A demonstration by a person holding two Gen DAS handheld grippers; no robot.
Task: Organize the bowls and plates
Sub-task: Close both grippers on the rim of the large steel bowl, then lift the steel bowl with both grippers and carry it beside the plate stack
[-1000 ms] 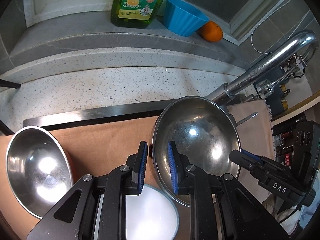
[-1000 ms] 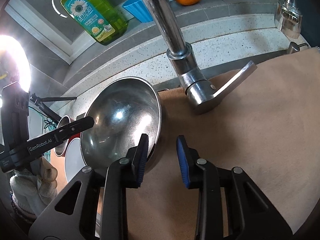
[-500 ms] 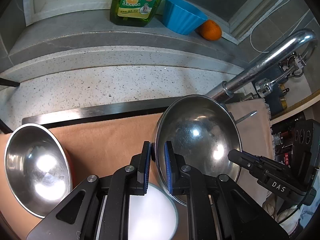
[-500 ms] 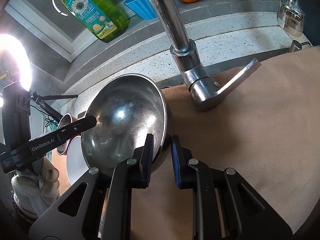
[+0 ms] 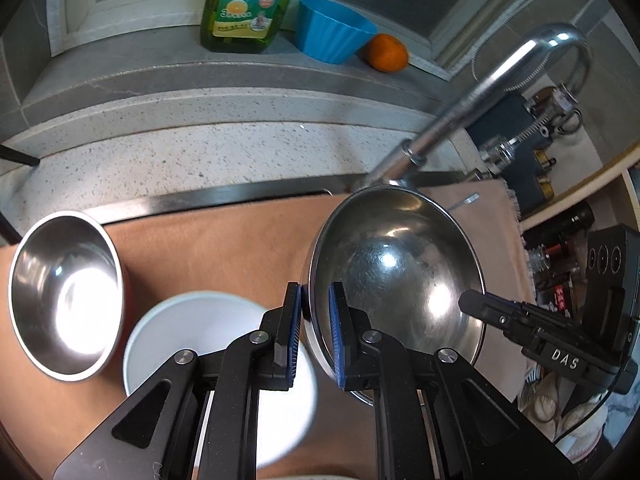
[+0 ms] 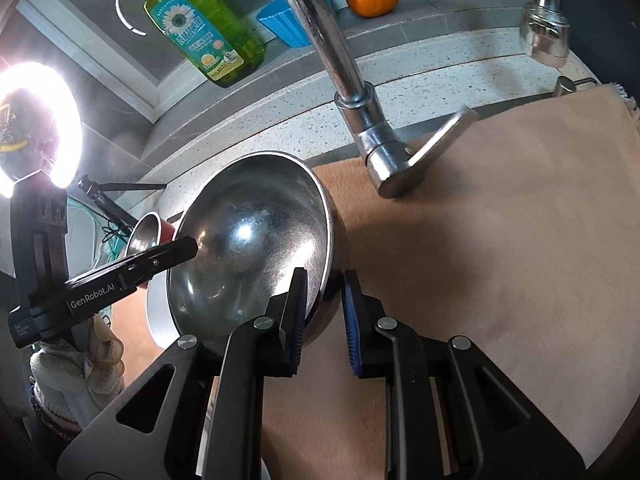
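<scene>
A large steel bowl [image 5: 400, 268] is held tilted above the tan cloth [image 5: 208, 248], gripped on opposite sides of its rim. My left gripper [image 5: 314, 312] is shut on its left rim. My right gripper [image 6: 324, 300] is shut on its right rim; the bowl also shows in the right wrist view [image 6: 256, 248]. A smaller steel bowl with a red outside [image 5: 64, 292] stands at the left. A white plate [image 5: 216, 364] lies below my left gripper's fingers.
A chrome tap [image 6: 360, 120] with a lever stands just right of the large bowl. On the ledge behind are a green detergent bottle [image 5: 244, 0], a blue cup [image 5: 332, 34] and an orange [image 5: 387, 53]. A ring light [image 6: 36, 120] glares at the left.
Both grippers closed from open onto the large bowl's rim. The bowl has risen off the cloth, and more of the white plate shows beneath it.
</scene>
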